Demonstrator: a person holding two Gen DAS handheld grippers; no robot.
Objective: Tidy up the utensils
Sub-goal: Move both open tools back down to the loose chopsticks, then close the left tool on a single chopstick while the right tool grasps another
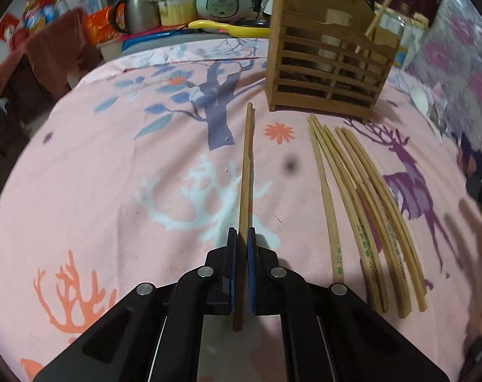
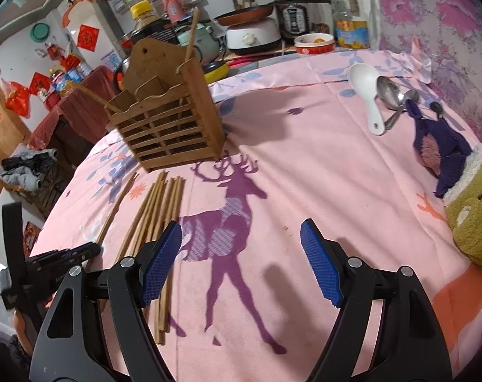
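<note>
Left tongs (image 1: 241, 238) clamped on one chopstick (image 1: 246, 172); right tongs (image 2: 241, 254) spread apart over the pink cloth (image 2: 304, 165).

The desk carries a pink cloth printed with deer and trees. The loose chopsticks (image 1: 355, 197) lie side by side just in front of the wooden holder (image 1: 327, 63), near the desk's far edge. A white spoon (image 2: 366, 92) and metal spoons (image 2: 393, 95) lie toward the far right corner. Cookers, bottles and red paper decorations crowd the room behind.
</note>
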